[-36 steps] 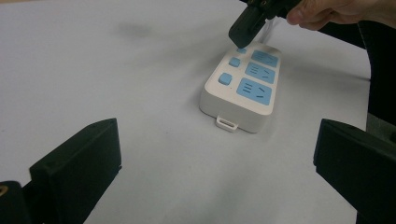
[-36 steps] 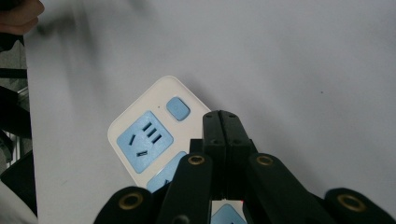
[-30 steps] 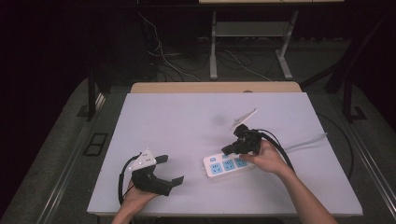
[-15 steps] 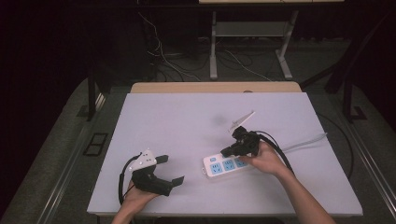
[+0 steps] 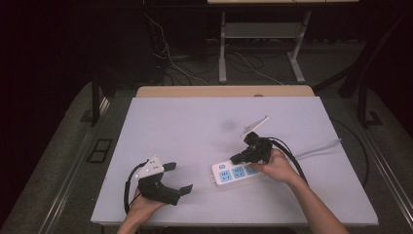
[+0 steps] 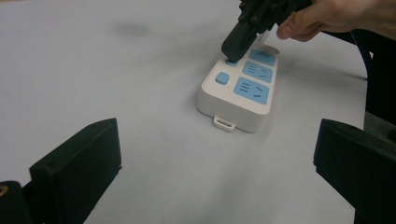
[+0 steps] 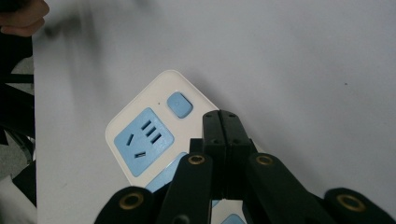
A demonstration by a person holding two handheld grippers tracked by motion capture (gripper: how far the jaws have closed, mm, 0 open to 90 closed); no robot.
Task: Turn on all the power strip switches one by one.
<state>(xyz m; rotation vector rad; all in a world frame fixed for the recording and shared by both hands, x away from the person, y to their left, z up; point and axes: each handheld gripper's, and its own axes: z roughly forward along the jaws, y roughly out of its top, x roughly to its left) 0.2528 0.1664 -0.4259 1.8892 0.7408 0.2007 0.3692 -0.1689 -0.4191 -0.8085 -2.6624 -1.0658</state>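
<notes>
The left gripper point(image 5: 176, 178) is parked near the table's point(image 5: 195, 126) front-left corner, jaws spread wide with nothing between them. To its right, the power strip point(image 5: 234, 172) is laid flat on the table. The right gripper point(image 5: 237, 157), jaws pressed together, is tipped down onto the strip beside a blue button point(image 7: 180, 104).

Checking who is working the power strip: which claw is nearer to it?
Right. The right claw, shut, sits on the power strip; the left claw, open, rests apart on the table's left.
</notes>
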